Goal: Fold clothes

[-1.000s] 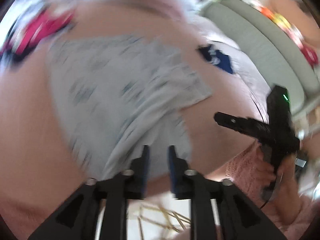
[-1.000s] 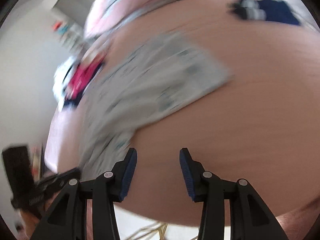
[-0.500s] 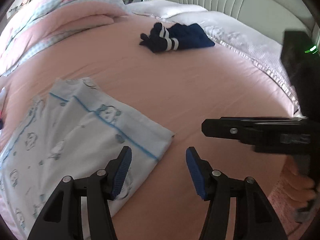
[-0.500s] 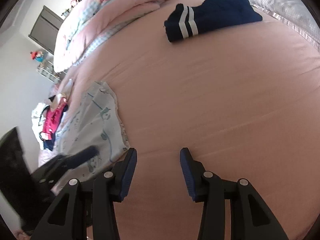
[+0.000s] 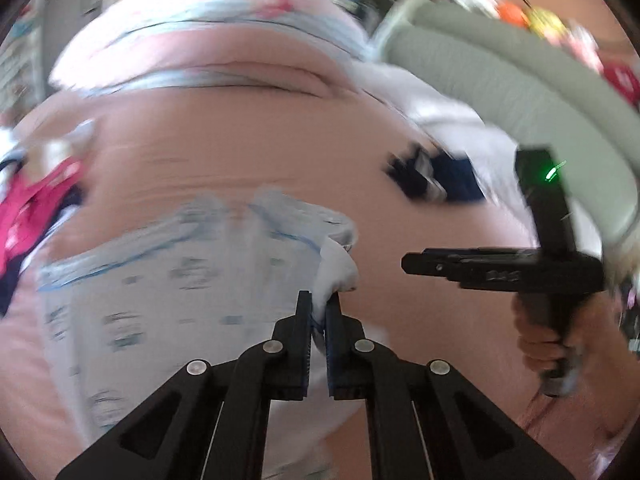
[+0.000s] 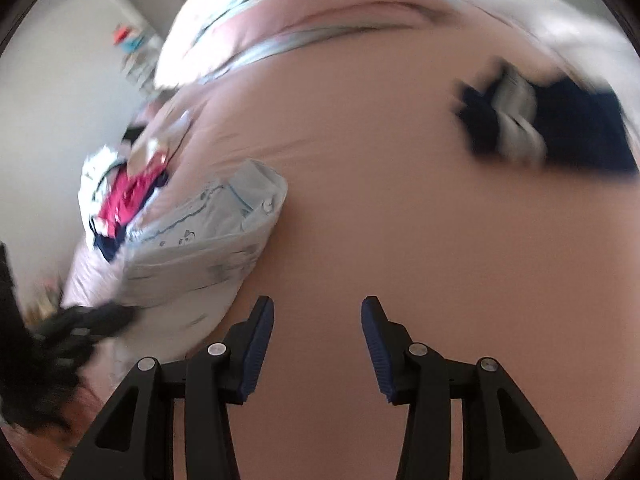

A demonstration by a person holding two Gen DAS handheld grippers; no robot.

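Left tool [image 5: 318, 312] is clamped on a bunched corner of the pale blue printed cotton garment with darker blue piping [image 5: 180, 288], fabric pinched between its dark blue pads. From that pinch the cloth spreads ahead and to the left of the tool over the pink bed sheet [image 5: 240, 152], partly folded, with a doubled edge just beyond the tips.

The garment looks thin, light and limp. It should drape and crease wherever it is let hang, and a single pinch will likely gather it into a tail rather than carry a straight edge. Hems, piped borders and corners are the sensible places to grip; a second hold on the neighbouring corner would probably keep the fold square. It seems neither slippery nor fragile.

Right tool [image 6: 318, 344] has its jaws apart with nothing between them, only bare sheet ahead; the garment [image 6: 208, 248] lies ahead and to its left. Both tools point steeply down at the bed. A person's hand [image 5: 552, 336] grips the right tool's handle, to the right of the left one. Beyond both lies a folded navy garment with white stripes [image 6: 560, 124].
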